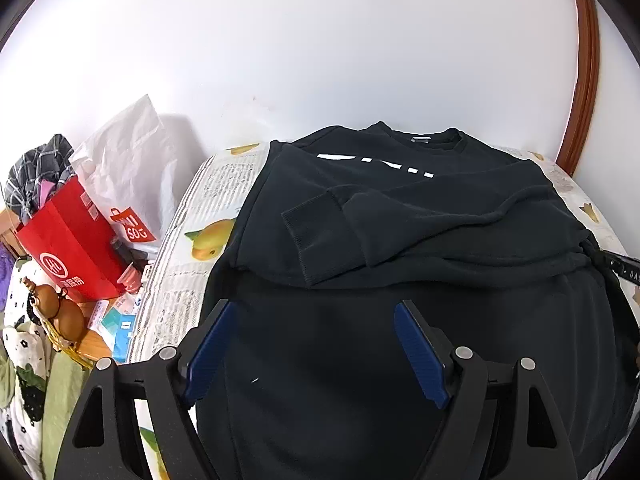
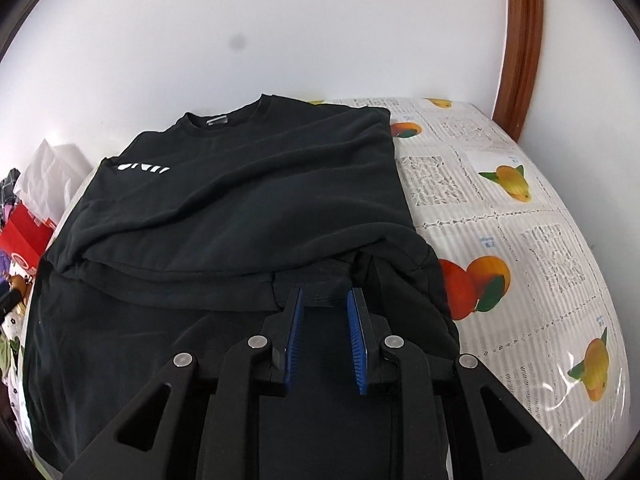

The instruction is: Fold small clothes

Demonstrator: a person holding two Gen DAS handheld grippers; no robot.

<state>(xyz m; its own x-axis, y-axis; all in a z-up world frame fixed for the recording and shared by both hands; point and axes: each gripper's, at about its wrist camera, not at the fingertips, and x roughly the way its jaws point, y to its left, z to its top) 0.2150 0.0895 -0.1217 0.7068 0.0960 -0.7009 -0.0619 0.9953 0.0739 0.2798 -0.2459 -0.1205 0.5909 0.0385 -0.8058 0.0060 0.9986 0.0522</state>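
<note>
A black sweatshirt with white lettering lies flat on the fruit-print tablecloth, neck toward the wall. One sleeve is folded across the chest, its ribbed cuff pointing left. My left gripper hovers open and wide over the lower body of the garment, holding nothing. In the right wrist view the sweatshirt has its right side folded inward. My right gripper is at that fold's lower edge, its jaws a narrow gap apart. A ribbed cuff lies just past its tips, not pinched.
A red paper bag, a white plastic bag, a brown gourd and loose clutter crowd the left side. Bare tablecloth stretches to the right of the garment. A white wall and a brown wooden frame stand behind.
</note>
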